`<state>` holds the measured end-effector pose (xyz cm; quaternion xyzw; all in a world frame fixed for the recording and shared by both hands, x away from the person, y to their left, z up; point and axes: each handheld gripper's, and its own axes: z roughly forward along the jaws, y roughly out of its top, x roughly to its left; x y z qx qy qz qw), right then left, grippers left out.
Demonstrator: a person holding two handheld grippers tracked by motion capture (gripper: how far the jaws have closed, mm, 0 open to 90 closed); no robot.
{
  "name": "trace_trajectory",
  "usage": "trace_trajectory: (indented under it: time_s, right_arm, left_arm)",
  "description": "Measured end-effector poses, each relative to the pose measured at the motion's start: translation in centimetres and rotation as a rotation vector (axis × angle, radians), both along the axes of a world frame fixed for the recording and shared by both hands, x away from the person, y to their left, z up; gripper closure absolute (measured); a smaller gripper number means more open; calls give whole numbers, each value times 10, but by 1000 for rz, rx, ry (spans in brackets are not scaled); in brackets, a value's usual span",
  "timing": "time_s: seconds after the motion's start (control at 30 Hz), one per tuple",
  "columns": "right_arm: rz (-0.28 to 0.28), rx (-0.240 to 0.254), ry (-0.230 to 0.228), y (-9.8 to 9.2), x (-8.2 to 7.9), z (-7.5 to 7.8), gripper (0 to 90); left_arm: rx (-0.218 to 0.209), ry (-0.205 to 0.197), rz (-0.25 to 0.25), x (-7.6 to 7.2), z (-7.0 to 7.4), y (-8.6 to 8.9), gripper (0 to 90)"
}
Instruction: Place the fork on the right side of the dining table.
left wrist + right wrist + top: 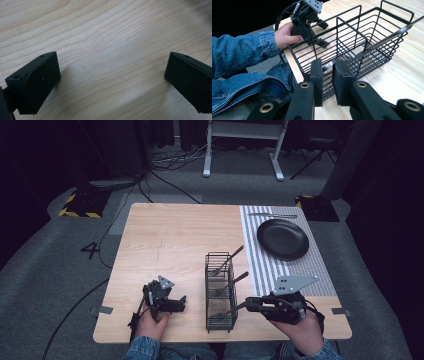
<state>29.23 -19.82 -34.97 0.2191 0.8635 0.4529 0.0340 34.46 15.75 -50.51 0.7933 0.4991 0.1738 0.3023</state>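
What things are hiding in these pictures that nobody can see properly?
- Utensil in the right gripper: its working end sits inside the wire caddy, behind the wires in the right gripper view, so fork, spoon or knife is unclear.
- Other utensils in the caddy: too small in the high view to tell their type.
- Cutlery beyond the black plate: too small in the high view to name.

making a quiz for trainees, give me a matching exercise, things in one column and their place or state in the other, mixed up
Things:
1. left gripper
2. right gripper
3. black plate
4. wire caddy

Places or states:
A. on the striped mat
B. jaws wide apart over bare wood
C. between the two hands, cutlery inside
D. jaws closed on a utensil handle

Pairs: 1-B, 2-D, 3-A, 4-C
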Motion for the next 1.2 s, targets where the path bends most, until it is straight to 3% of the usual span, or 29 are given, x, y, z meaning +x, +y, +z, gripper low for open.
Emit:
trace_trajectory:
  time_s: [0.23, 0.57, 0.97, 1.2]
  right_arm:
    - [8, -18, -20, 4, 0, 7, 855]
    - [10, -20, -11, 5, 1, 10, 866]
    - [-22, 31, -25, -1, 6, 21, 870]
    - [-34, 69, -42, -13, 3, 35, 870]
  left_arm:
    - [-4, -3, 4, 0, 0, 0, 2]
    - [-4, -2, 4, 0, 0, 0, 2]
    - [-1, -2, 0, 1, 0, 0, 2]
    - [-1, -2, 0, 1, 0, 0, 2]
